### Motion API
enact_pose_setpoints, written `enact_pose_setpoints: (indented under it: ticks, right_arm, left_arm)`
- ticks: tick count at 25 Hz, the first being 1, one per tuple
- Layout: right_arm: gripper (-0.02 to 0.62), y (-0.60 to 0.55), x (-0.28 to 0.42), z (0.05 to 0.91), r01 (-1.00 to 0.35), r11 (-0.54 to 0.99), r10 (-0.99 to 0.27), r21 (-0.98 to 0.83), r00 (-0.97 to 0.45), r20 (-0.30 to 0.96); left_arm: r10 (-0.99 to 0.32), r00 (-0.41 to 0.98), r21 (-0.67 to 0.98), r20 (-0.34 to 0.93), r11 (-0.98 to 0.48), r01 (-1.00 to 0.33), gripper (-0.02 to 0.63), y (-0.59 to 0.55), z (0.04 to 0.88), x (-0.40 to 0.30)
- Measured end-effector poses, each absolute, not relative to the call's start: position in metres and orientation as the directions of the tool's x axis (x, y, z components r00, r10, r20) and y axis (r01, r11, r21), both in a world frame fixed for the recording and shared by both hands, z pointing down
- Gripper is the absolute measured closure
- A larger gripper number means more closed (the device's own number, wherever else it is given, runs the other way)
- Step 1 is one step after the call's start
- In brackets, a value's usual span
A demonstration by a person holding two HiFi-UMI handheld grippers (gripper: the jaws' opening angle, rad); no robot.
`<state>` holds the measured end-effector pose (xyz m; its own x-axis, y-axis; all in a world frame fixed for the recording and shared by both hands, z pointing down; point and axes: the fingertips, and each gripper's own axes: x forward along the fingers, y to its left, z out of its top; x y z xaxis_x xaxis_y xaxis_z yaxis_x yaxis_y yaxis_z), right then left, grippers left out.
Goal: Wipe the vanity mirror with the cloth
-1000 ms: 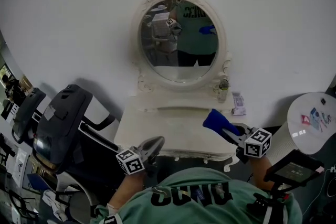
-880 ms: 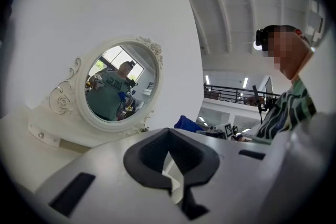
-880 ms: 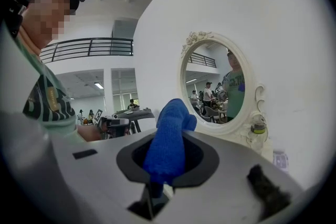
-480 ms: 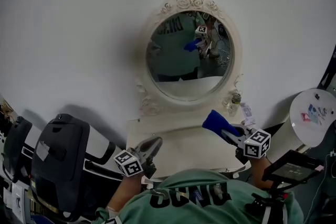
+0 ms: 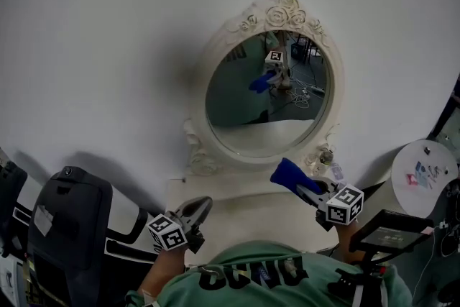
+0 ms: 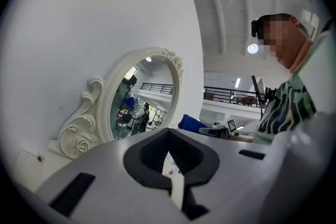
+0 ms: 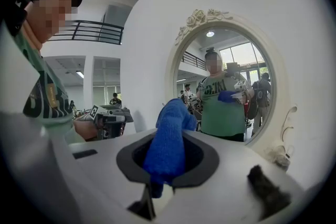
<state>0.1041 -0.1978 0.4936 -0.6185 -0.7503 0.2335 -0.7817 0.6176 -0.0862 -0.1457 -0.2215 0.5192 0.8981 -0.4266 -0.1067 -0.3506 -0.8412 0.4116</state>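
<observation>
The oval vanity mirror (image 5: 267,103) in its white carved frame (image 5: 215,61) hangs on the white wall above the vanity table (image 5: 237,199). My right gripper (image 5: 298,183) is shut on a blue cloth (image 5: 287,172), which sticks out past its jaws just below the mirror's lower right rim, apart from the glass. In the right gripper view the cloth (image 7: 169,139) points at the mirror (image 7: 227,97). My left gripper (image 5: 198,208) is shut with nothing in it, low at the table's left. The left gripper view shows the mirror (image 6: 140,99) ahead and the cloth (image 6: 190,123) to the right.
A small bottle (image 5: 325,157) stands on the table by the frame's lower right foot. A black exercise machine (image 5: 68,226) is at the left. At the right are a round white side table (image 5: 424,172) and a dark screen (image 5: 392,235).
The head view has swung, so the mirror now sits lower, further right and nearer both grippers. The right gripper still holds the cloth and has edged closer to the frame. The left stays shut.
</observation>
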Motion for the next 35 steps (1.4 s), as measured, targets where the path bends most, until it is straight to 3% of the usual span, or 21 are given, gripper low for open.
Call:
enact_pose_setpoints:
  ticks: [6,11,15,18,24,35]
  right_arm:
    - [0.545,-0.241,0.156,0.484,-0.716,0.698,-0.696,0.012,-0.676,0.242]
    - [0.545,-0.29,0.186,0.427,-0.676,0.661,-0.747,0.325,-0.634,0.2]
    - [0.545,-0.331,0.17,0.336,-0.568,0.372,-0.857,0.734,-0.514,0.037]
    - [0.545,-0.352,0.132,0.277,-0.414,0.092,-0.874,0.906,-0.469,-0.126]
    - [0.545,-0.393,0.053,0.207,-0.166,-0.248,-0.862,0.954,-0.412,-0.296]
    - [0.545,-0.442,0.015,0.183,0.028,-0.377,-0.879,0.926,-0.327,-0.348]
  left_arm:
    - [-0.542,0.831,0.436,-0.123,-0.782,-0.446,0.606,-0.237,0.52,-0.1]
    - [-0.598,0.793,0.466,-0.113,-0.737,-0.489,0.606,-0.247,0.513,-0.065]
    - [-0.622,0.777,0.432,-0.097,-0.73,-0.53,0.606,-0.251,0.505,-0.067]
    - [-0.641,0.762,0.427,-0.089,-0.716,-0.553,0.606,-0.253,0.505,-0.084]
    - [-0.646,0.756,0.424,-0.11,-0.718,-0.552,0.606,-0.26,0.503,-0.113]
    - [-0.661,0.737,0.431,-0.143,-0.712,-0.555,0.606,-0.257,0.506,-0.149]
